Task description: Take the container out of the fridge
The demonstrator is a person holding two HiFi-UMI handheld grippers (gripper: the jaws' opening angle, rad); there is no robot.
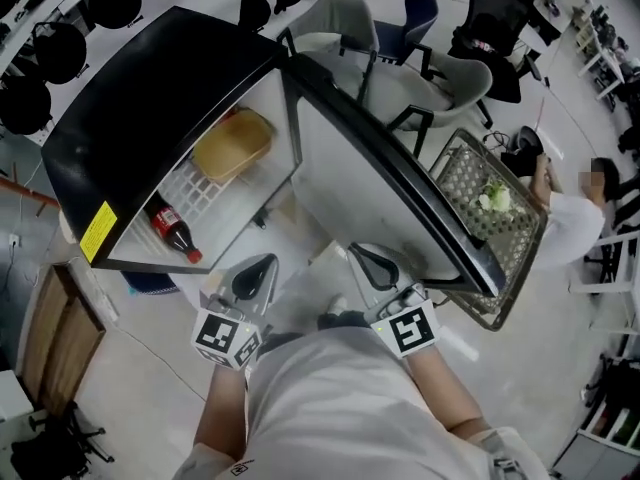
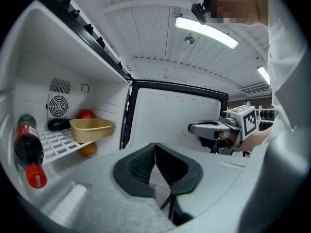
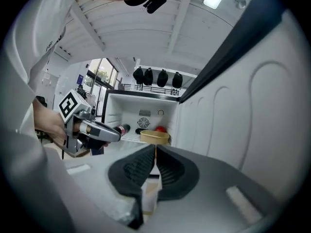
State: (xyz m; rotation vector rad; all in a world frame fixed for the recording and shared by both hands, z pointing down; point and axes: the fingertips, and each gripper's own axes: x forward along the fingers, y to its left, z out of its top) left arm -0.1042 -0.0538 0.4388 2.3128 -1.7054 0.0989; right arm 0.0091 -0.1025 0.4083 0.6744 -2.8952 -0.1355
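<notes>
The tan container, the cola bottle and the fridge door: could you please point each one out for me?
tan container (image 1: 232, 146), head view, middle of its open inside.
cola bottle (image 2: 27, 147), left gripper view, dark body above the red cap.
fridge door (image 1: 360, 183), head view, white inner panel.

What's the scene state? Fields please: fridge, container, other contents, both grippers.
fridge: door open
container: tan, on the wire shelf, not yet touched
other contents: cola bottle left of the container; red fruit behind it; orange fruit below the shelf
left gripper: shut, empty, outside the fridge
right gripper: shut, empty, outside the fridge
</notes>
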